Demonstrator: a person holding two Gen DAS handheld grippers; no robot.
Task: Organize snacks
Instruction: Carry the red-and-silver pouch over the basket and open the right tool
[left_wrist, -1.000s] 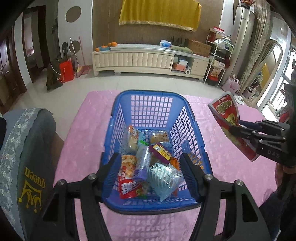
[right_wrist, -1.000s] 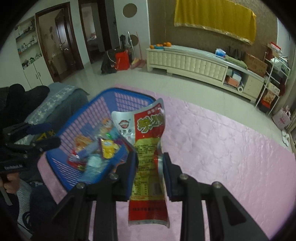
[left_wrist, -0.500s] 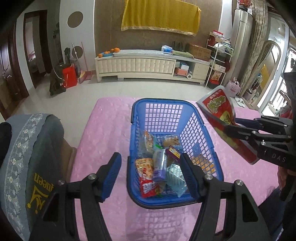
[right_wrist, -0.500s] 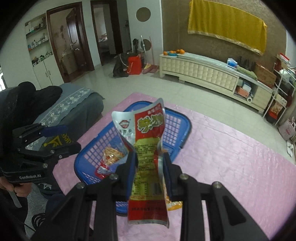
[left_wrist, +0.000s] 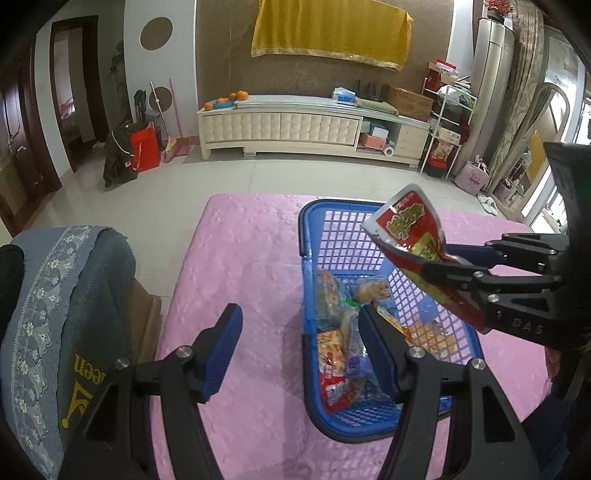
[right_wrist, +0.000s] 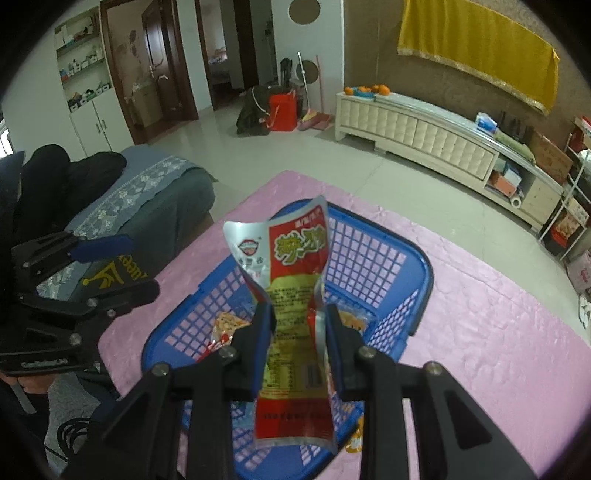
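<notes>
Right gripper pinched a red snack packet above the blue basket.
Left gripper hung wide open and empty at the basket's near rim, on the pink cloth.

- Long cream cabinet along the back wall.
- Oranges on its left end.
- Yellow cloth hanging above it.
- Red bag left of it, beside a broom.
- Metal rack at its right end.

pink quilted bed cover carries a blue basket of snacks.
</notes>
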